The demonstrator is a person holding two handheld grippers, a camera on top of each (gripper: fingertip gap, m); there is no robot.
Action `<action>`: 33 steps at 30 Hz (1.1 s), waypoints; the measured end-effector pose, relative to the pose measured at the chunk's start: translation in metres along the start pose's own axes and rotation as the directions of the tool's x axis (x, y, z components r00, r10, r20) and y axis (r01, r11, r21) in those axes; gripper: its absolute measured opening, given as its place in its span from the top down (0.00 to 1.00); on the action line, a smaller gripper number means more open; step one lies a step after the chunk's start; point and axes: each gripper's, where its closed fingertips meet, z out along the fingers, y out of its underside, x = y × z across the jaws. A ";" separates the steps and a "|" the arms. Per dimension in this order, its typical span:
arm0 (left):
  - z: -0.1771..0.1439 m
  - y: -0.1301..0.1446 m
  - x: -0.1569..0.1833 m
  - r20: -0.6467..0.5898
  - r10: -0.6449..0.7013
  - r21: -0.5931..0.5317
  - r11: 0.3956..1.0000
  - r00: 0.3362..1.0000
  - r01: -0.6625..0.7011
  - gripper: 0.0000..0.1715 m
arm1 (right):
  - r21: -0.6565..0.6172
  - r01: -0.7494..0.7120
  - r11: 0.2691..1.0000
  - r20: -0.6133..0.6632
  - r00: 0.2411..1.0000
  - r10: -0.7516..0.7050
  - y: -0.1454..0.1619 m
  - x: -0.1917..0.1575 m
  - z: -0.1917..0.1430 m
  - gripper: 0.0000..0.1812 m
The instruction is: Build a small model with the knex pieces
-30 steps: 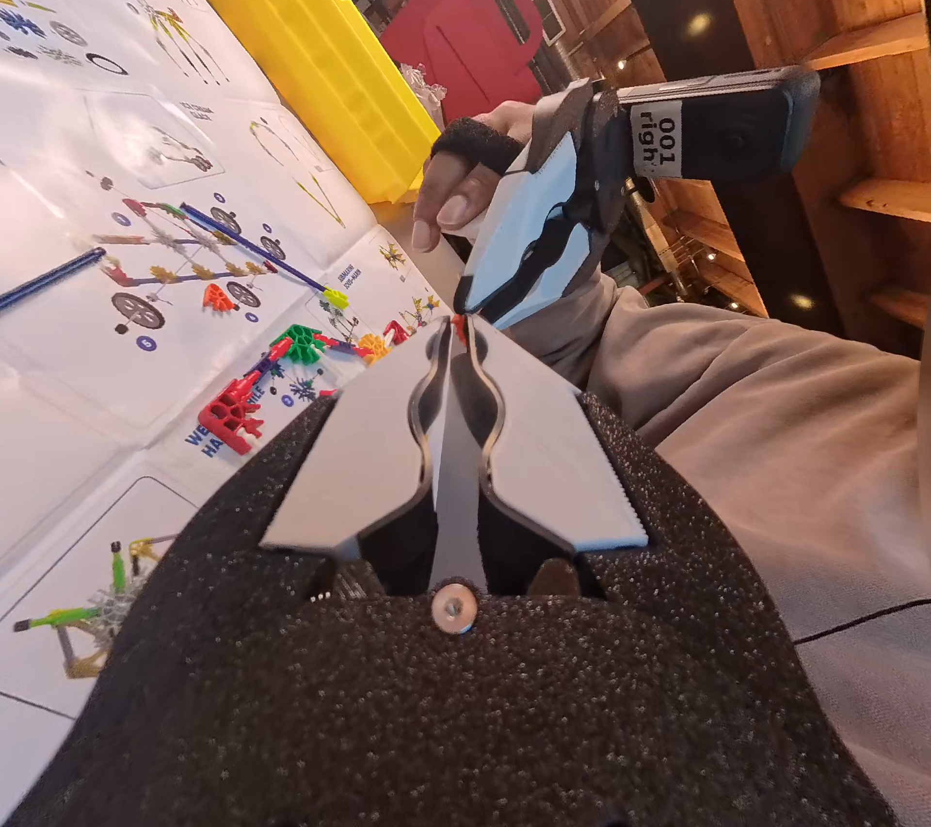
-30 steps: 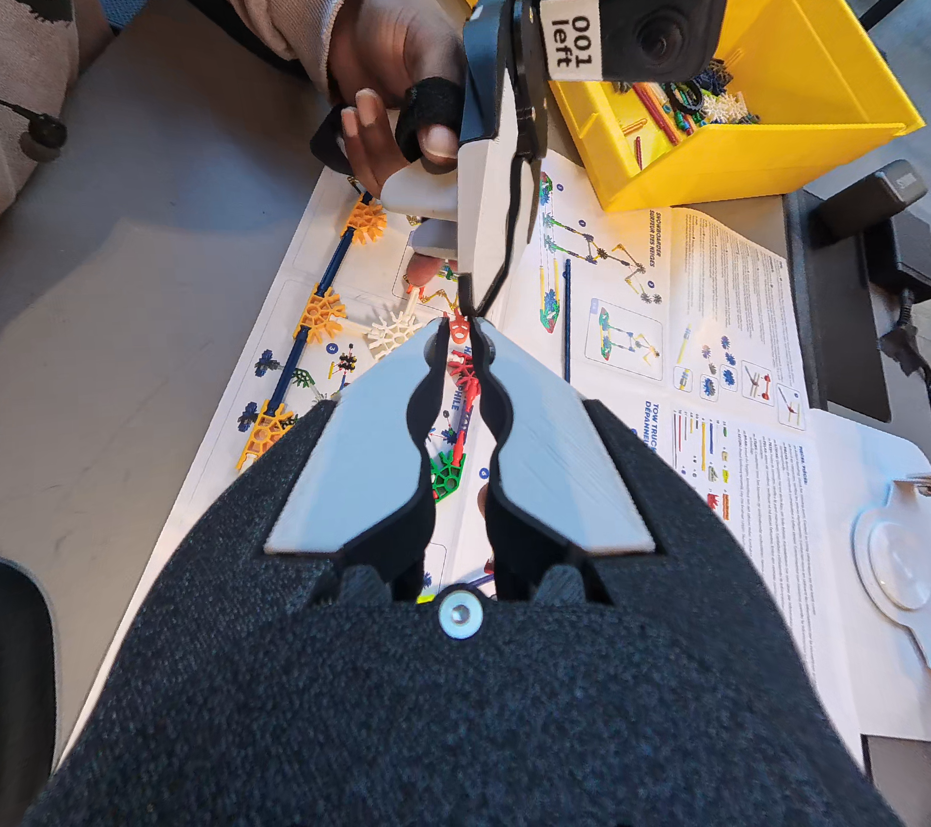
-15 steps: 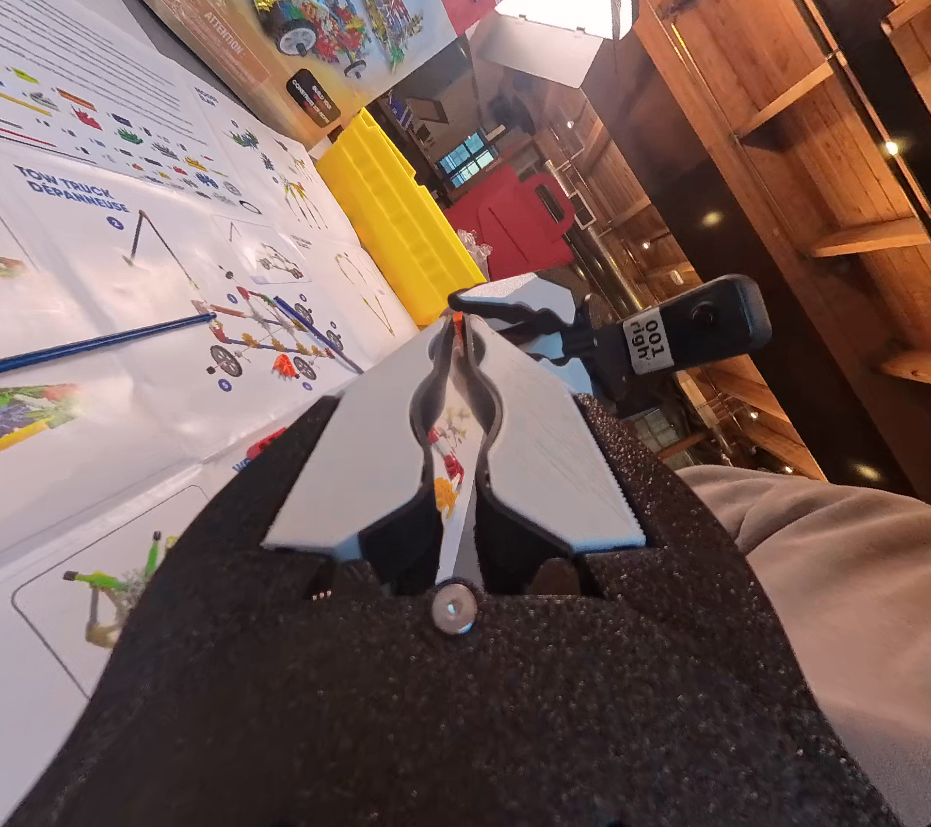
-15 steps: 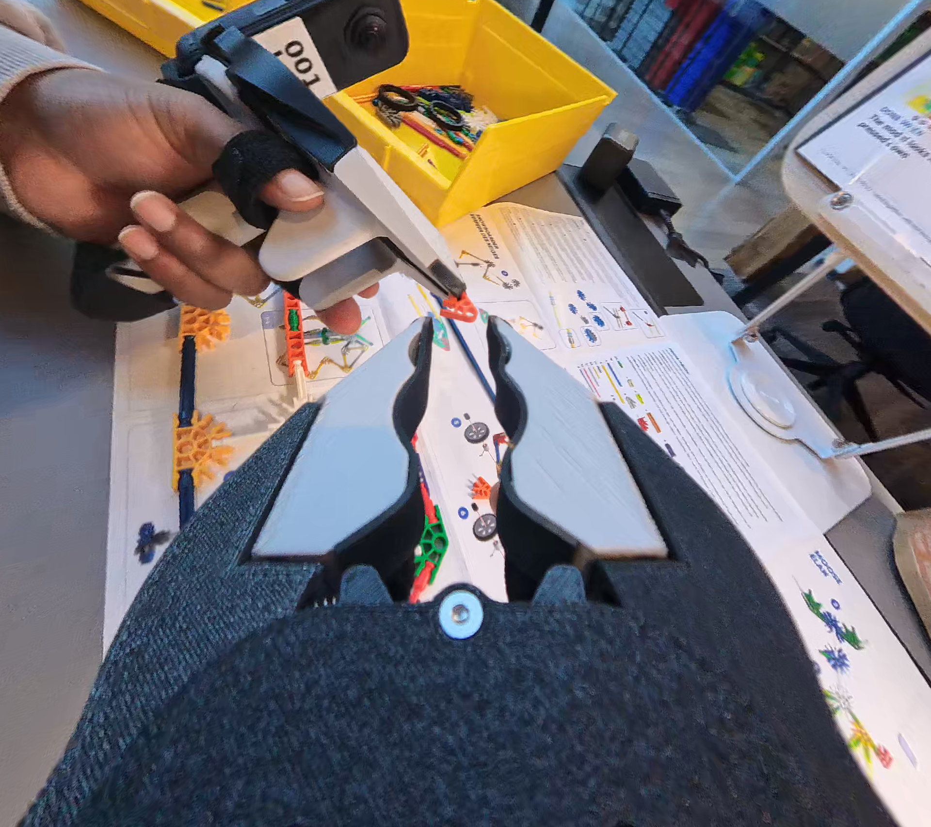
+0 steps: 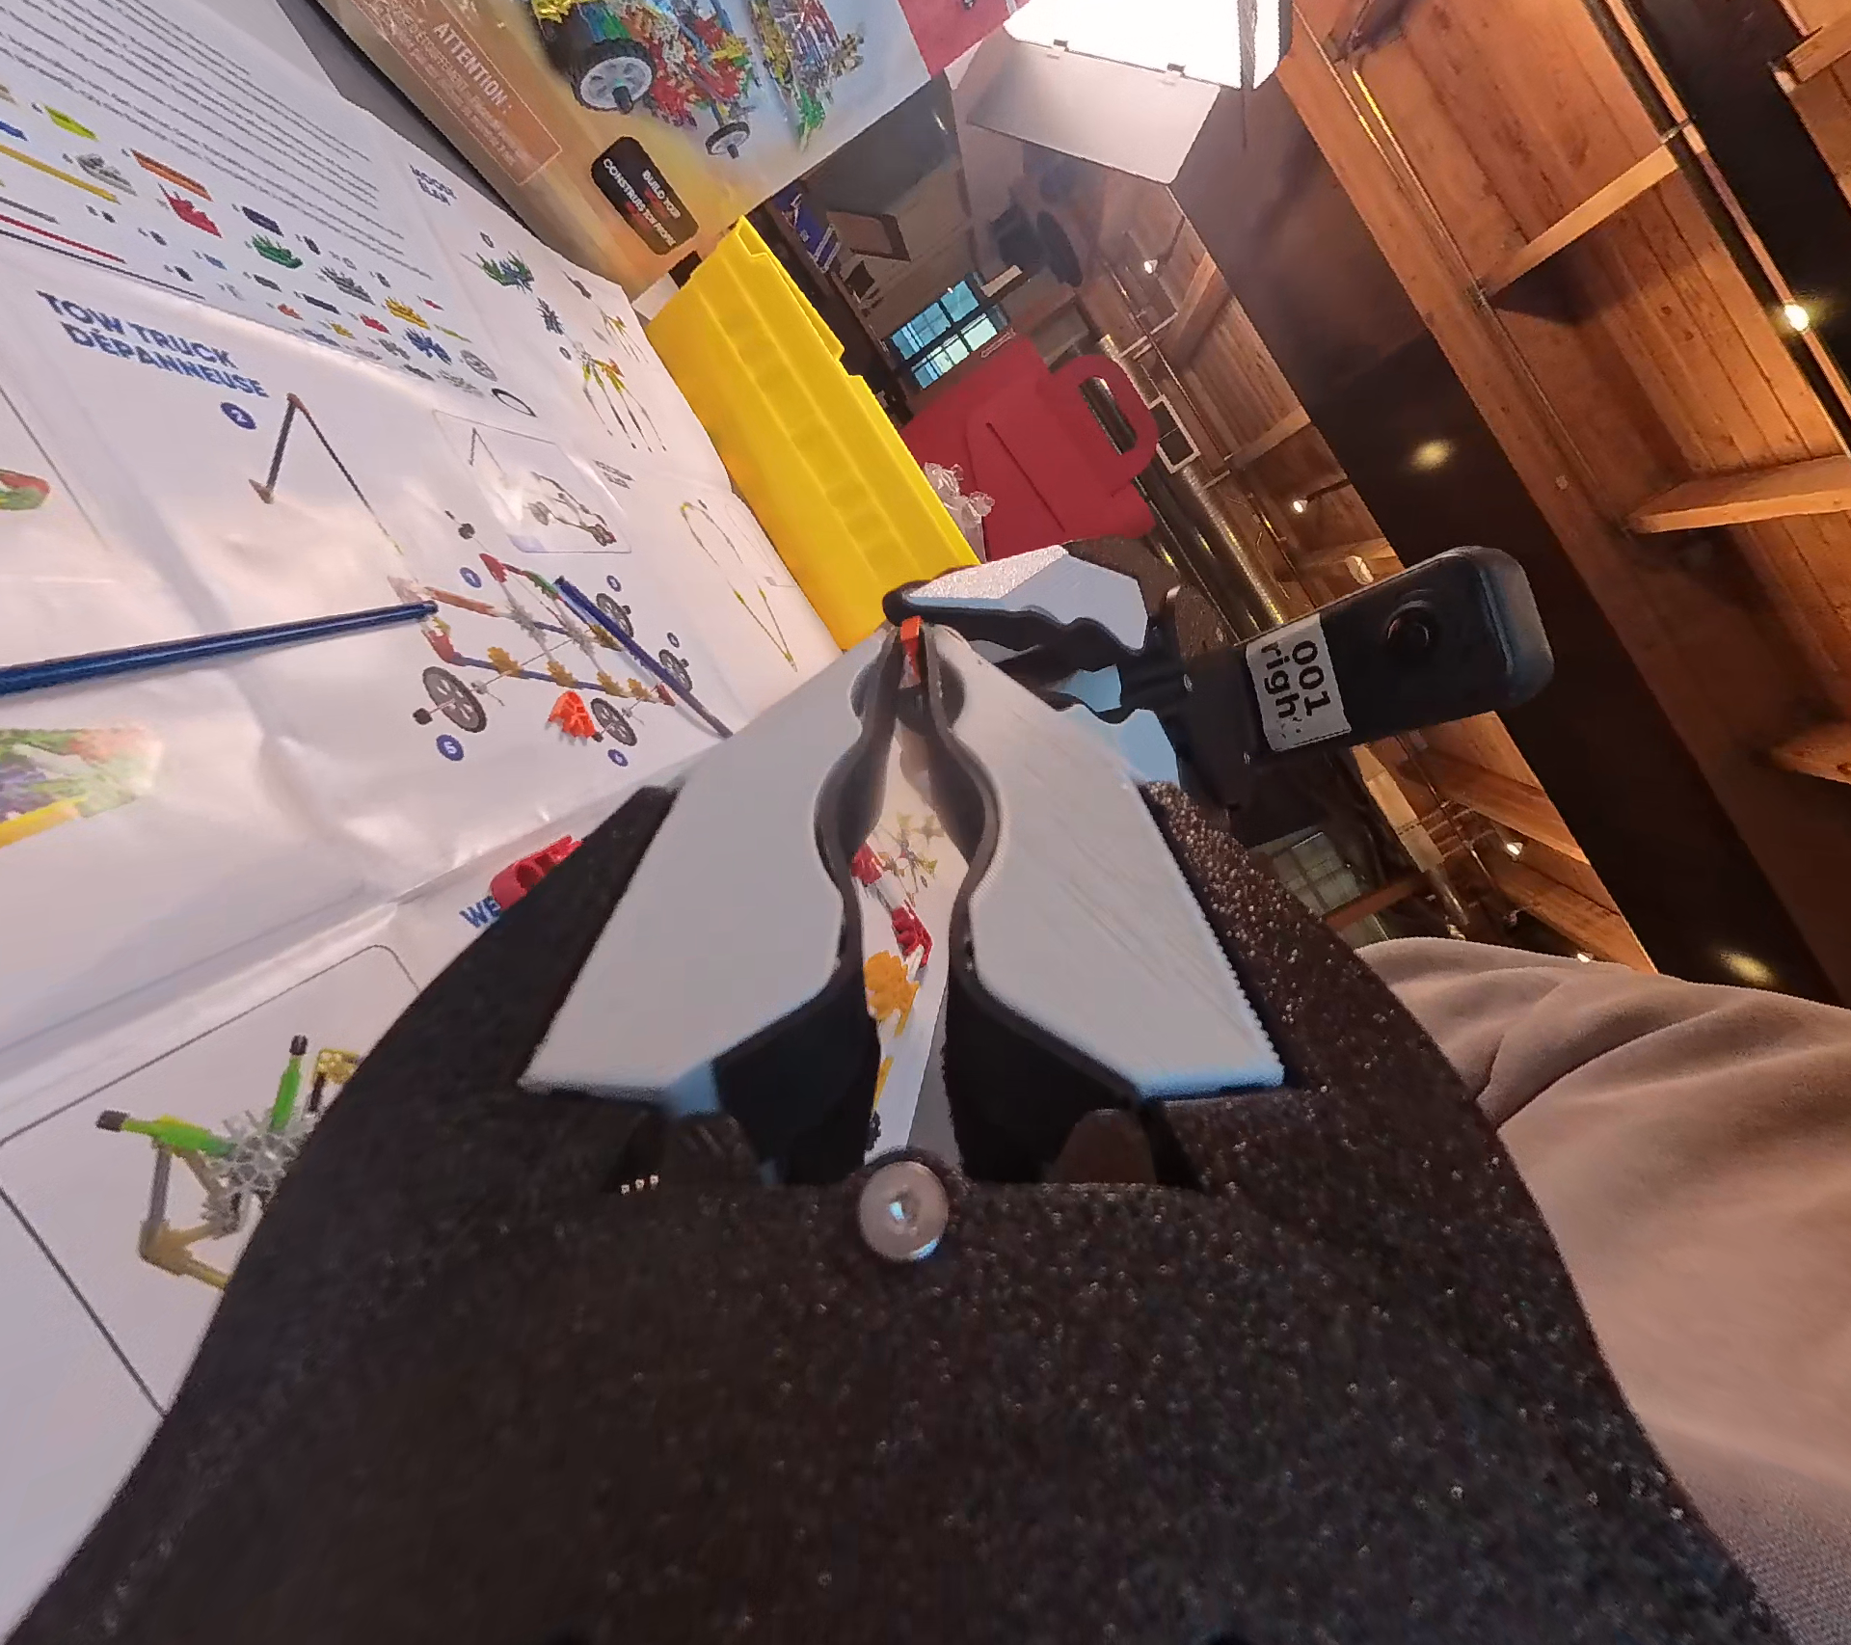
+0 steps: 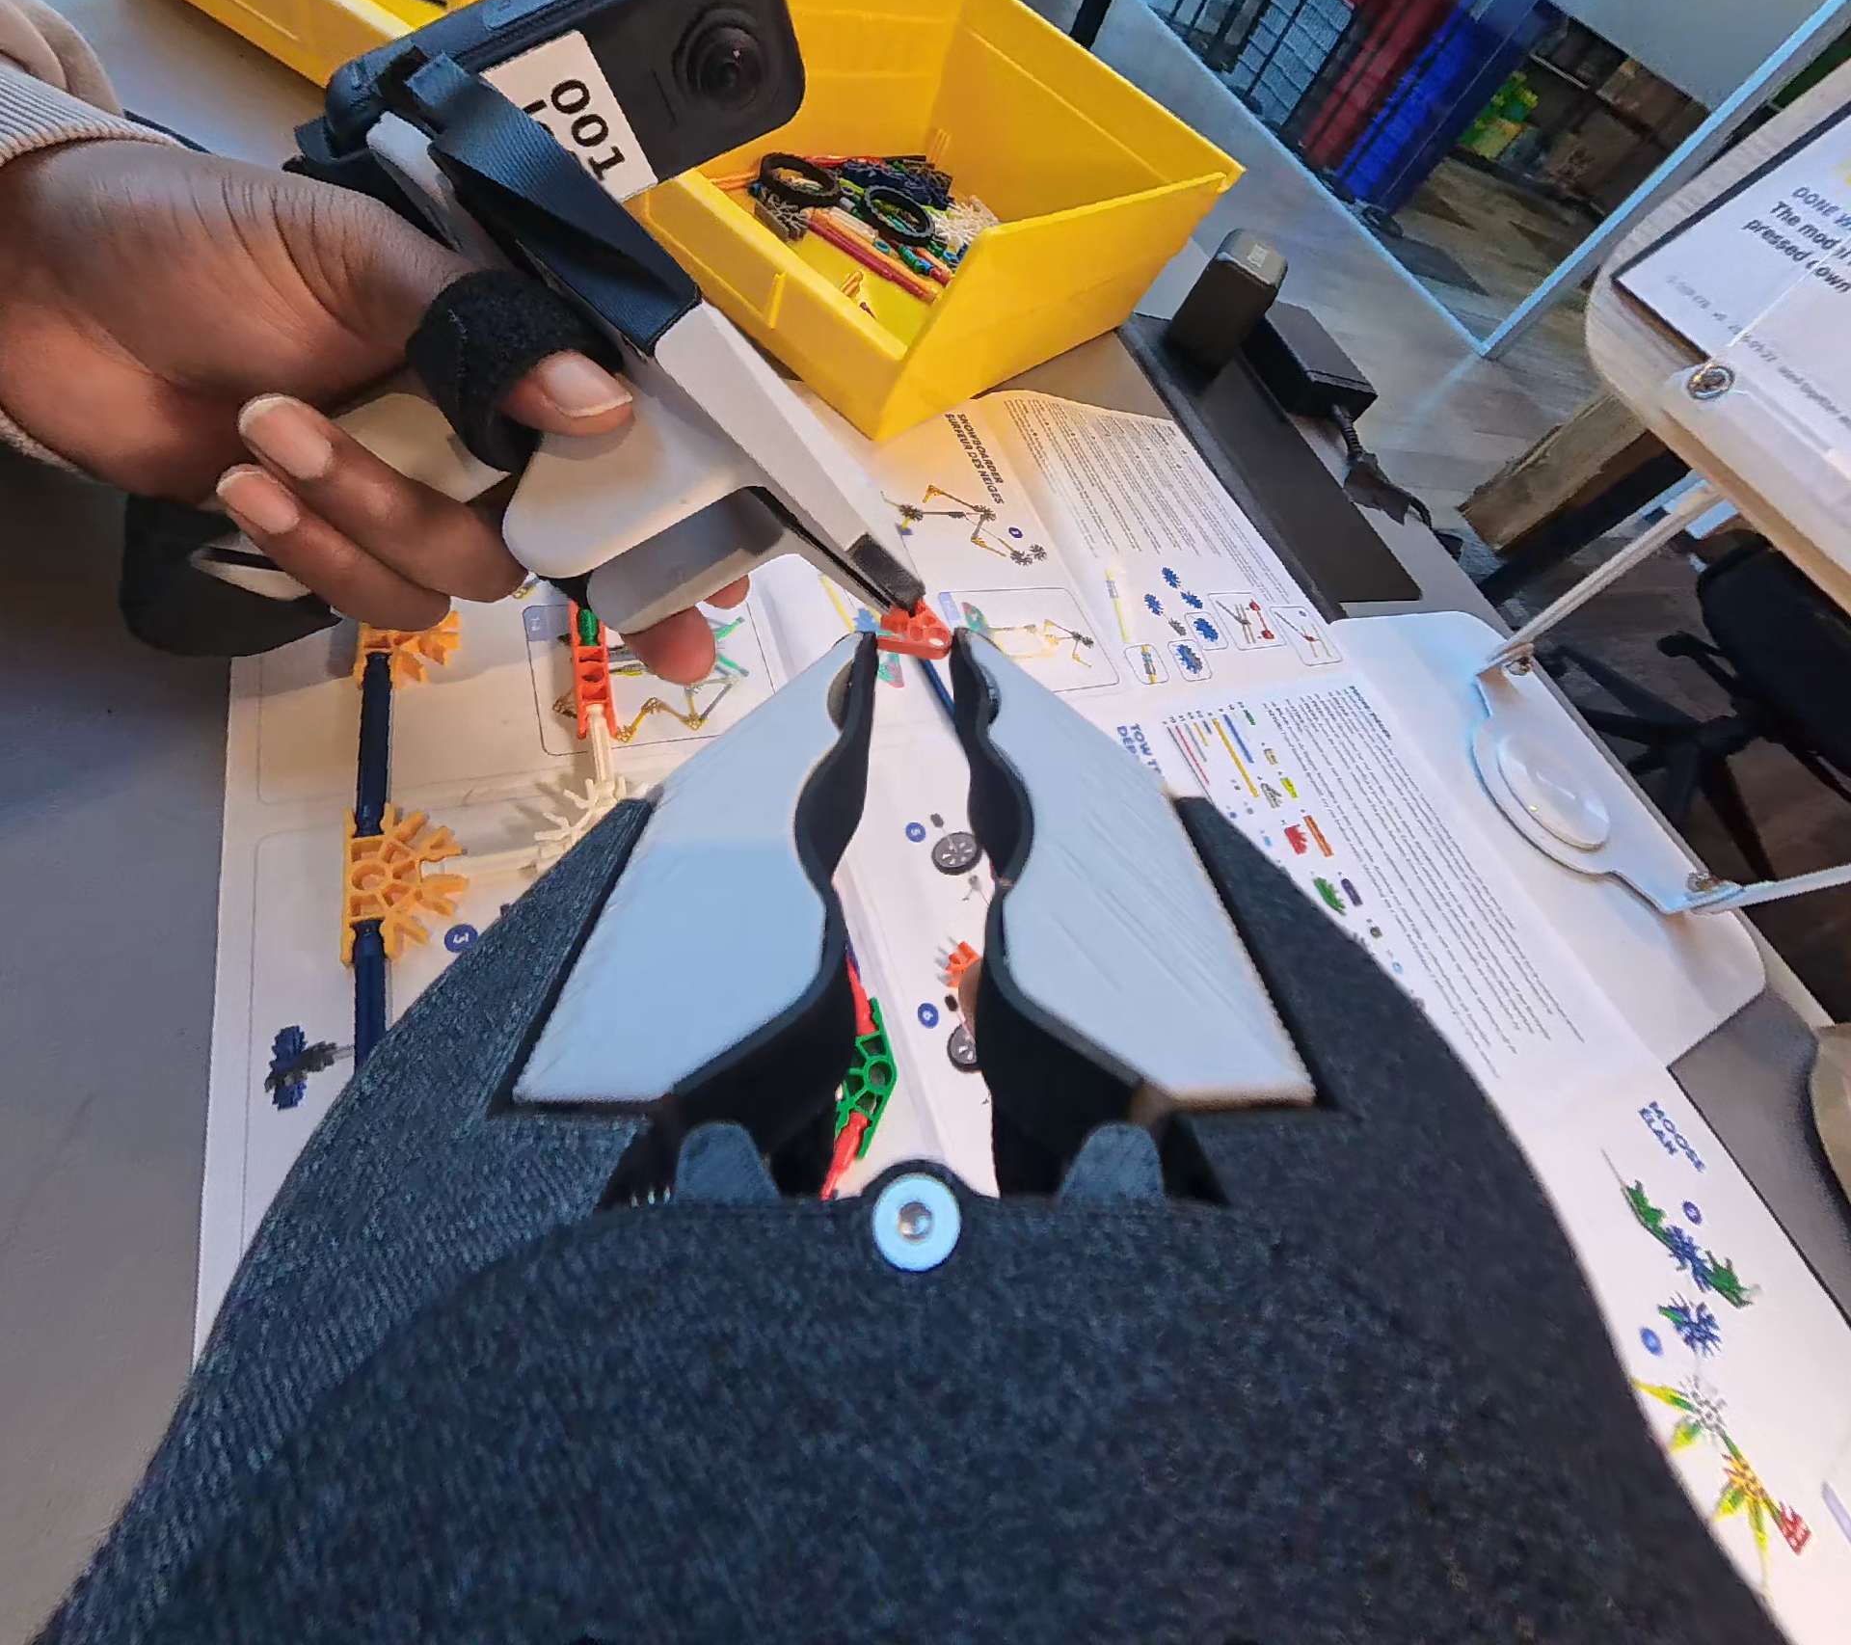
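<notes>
Your left gripper (image 6: 896,595) is clenched on a small red connector (image 6: 913,630), held above the instruction sheet (image 6: 1132,495). Your right gripper (image 6: 909,663) stands parted, tips flanking the piece without touching. Judged light, rigid, slick plastic; take its free edge at 3 o'clock. In the left wrist view only a sliver shows; its slots are indistinct.

Wood-panelled wall (image 5: 1502,214), wooden shelves (image 5: 1743,495), grey table (image 6: 90,795)

Blown-out window glare, warm dim woodwork, wide-angle edge distortion.
</notes>
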 end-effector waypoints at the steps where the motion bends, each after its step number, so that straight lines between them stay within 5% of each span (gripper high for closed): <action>1: 0.000 0.001 0.000 0.003 0.004 -0.007 1.000 1.000 -0.004 1.00 | -0.001 -0.002 1.000 0.014 1.000 0.003 0.001 0.000 0.000 0.93; 6: -0.001 -0.001 -0.001 0.054 0.172 -0.053 0.984 0.984 -0.169 0.98 | -0.047 0.068 0.997 0.106 0.992 -0.063 0.016 0.017 -0.011 0.93; 13: -0.011 -0.015 -0.007 0.116 0.347 -0.094 0.937 0.931 -0.338 0.93 | -0.268 0.073 0.961 0.298 0.954 0.011 0.096 0.090 -0.012 0.92; 19: -0.014 -0.008 -0.009 0.119 0.418 -0.158 0.904 0.901 -0.398 0.92 | -0.306 0.101 0.947 0.500 0.863 0.070 0.121 0.075 0.004 0.92; 24: -0.006 -0.005 -0.028 0.139 0.556 -0.349 0.802 0.820 -0.484 0.90 | -0.343 0.167 0.925 0.584 0.808 0.071 0.132 0.066 0.006 0.92; 33: 0.001 0.009 -0.042 0.115 0.622 -0.443 0.730 0.774 -0.521 0.89 | -0.362 0.163 0.918 0.521 0.852 0.054 0.137 0.078 0.013 0.87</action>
